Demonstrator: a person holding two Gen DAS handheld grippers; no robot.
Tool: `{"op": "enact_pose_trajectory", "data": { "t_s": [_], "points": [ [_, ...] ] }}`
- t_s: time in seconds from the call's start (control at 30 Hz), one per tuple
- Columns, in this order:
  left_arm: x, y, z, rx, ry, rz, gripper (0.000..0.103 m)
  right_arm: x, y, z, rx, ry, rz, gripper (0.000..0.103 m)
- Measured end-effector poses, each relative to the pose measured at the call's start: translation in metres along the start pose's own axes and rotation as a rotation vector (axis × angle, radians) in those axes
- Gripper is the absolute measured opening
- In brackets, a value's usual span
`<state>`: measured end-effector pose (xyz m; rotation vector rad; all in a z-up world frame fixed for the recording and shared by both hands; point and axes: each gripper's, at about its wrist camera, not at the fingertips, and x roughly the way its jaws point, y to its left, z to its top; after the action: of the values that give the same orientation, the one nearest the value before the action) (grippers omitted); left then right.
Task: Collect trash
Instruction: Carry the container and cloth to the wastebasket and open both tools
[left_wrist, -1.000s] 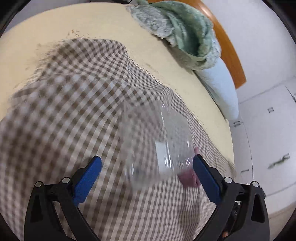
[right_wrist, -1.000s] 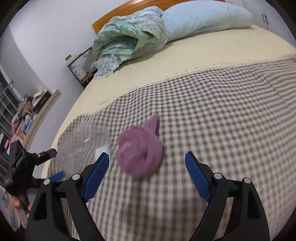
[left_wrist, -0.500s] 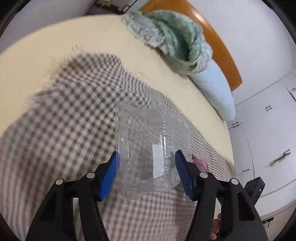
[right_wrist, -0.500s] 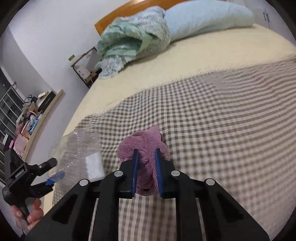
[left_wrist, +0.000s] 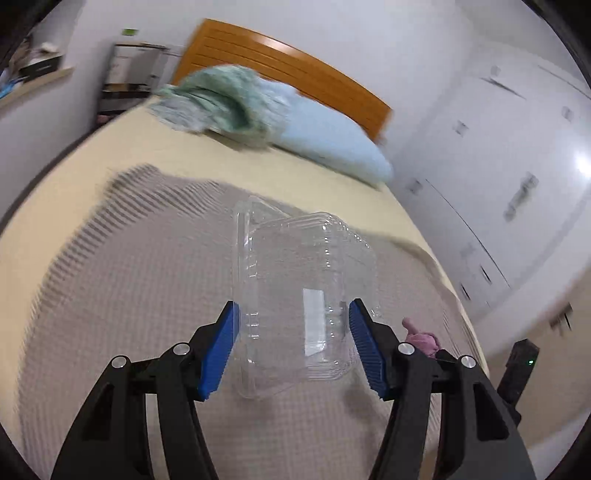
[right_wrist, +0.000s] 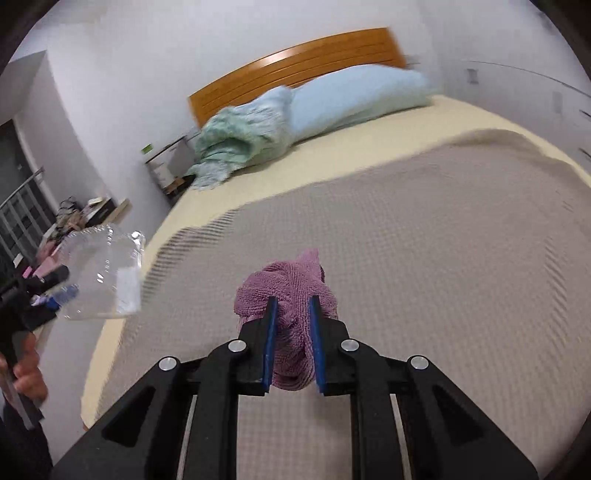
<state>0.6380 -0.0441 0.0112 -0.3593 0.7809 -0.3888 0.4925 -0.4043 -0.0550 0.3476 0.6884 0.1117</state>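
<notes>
A clear plastic clamshell container (left_wrist: 303, 295) sits between the blue pads of the left claw (left_wrist: 295, 343), which pinch it from both sides and hold it above the bed. In the right wrist view the same container (right_wrist: 103, 273) shows at the left edge, raised off the bedding, with a hand (right_wrist: 26, 373) gripping the claw's handle below it. A crumpled purple cloth (right_wrist: 291, 295) is squeezed between the narrow-set pads of the right claw (right_wrist: 291, 343); from the left wrist view a bit of that cloth (left_wrist: 421, 338) peeks out past the right pad. Beneath both lies a brown checked blanket (right_wrist: 424, 229), blurred, spread over a cream sheet (left_wrist: 92, 158). Farther back, a green quilt (left_wrist: 218, 99) is bundled against a pale blue pillow (left_wrist: 332, 144) at the wooden headboard (left_wrist: 295, 70). White cupboard doors (left_wrist: 498, 166) stand beside the bed.
</notes>
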Motion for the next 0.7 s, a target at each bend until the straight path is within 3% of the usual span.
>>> {"op": "enact_pose_trajectory", "data": {
  "t_s": [0.17,0.27,0.33,0.43,0.5,0.7],
  "points": [
    [-0.008,-0.092,-0.112,0.107,0.156,-0.106,0.059,-0.123,-0.099,-0.090,0.138,-0.028,-0.150,0.017],
    [0.000,-0.141,-0.178,0.215,0.225,-0.137,0.059,-0.177,-0.155,-0.154,0.231,-0.016,-0.240,0.017],
    [0.016,-0.170,-0.231,0.277,0.313,-0.173,0.059,-0.198,-0.189,-0.200,0.306,0.007,-0.294,0.017],
    [0.042,-0.196,-0.297,0.292,0.457,-0.229,0.059,-0.213,-0.231,-0.272,0.417,0.062,-0.364,0.017],
    [0.056,-0.213,-0.338,0.339,0.521,-0.218,0.059,-0.215,-0.256,-0.322,0.491,0.109,-0.387,0.017],
    [0.084,-0.219,-0.387,0.394,0.614,-0.117,0.059,-0.188,-0.299,-0.402,0.541,0.248,-0.416,0.017]
  ]
}}
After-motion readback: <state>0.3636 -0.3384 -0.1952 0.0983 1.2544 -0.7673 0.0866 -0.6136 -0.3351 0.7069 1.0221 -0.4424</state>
